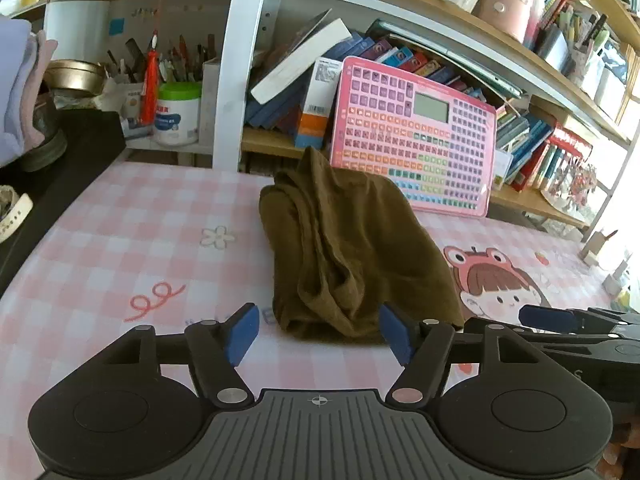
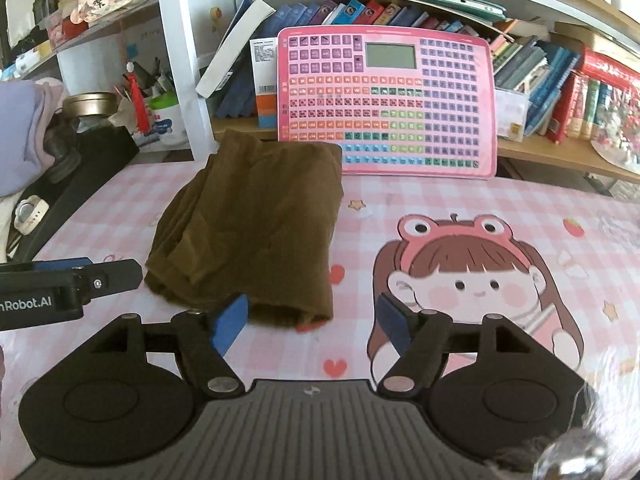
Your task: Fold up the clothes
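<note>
Left tongs (image 1: pixel 318 334) apart, right tongs (image 2: pixel 310 326) apart, rumpled soft brown garment (image 2: pixel 252 220), glossy checked tablecloth (image 1: pixel 120 240)

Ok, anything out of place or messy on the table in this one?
Mostly the brown garment: it lies bunched and creased on the pink checked mat, its far edge against the pink keyboard toy, not a neat fold. Both hand-held grippers, left and right, are open and hold nothing. No spills or damage visible.
</note>
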The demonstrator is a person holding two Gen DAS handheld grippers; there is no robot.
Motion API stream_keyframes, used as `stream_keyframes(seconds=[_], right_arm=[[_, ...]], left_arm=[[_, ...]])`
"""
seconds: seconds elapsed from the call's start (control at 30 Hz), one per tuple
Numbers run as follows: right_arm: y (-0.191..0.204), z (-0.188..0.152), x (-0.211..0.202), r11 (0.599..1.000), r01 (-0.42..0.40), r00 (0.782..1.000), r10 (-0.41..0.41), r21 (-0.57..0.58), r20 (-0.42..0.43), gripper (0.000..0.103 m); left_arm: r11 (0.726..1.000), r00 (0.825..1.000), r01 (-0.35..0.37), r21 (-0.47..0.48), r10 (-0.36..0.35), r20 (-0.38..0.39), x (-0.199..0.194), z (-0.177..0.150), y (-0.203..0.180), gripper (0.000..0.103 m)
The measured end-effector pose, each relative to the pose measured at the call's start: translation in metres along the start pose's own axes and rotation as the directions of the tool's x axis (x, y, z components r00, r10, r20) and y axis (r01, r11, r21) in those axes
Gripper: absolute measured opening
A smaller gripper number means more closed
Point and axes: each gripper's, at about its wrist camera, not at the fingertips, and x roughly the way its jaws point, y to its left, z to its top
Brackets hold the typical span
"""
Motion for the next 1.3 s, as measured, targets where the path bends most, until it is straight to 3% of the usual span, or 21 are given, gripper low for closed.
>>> stream_keyframes(seconds=[0.37, 0.53, 1.3], right_arm=[[0.001, -0.022, -0.026, 0.999, 0.018, 1.000, -0.019, 0.032, 0.013, 0.086], [0.002, -0.026, -0.029, 0.998, 0.037, 0.999, -0.037, 0.044, 0.016, 0.091], [0.000, -0.029, -0.030, 0.997, 0.060, 0.998, -0.059, 0.050, -0.004, 0.095]], left_arm=[[0.999, 0.999, -0.005, 0.039, 0.007, -0.032, -0.016, -0.021, -0.017, 0.076], [0.999, 1.000, -0.006, 0.044, 0.008, -0.028, -0.020, -0.024, -0.019, 0.084], [0.996, 0.996, -0.082, 0.030, 0.084, -0.041, -0.018, -0.029, -0.016, 0.102]])
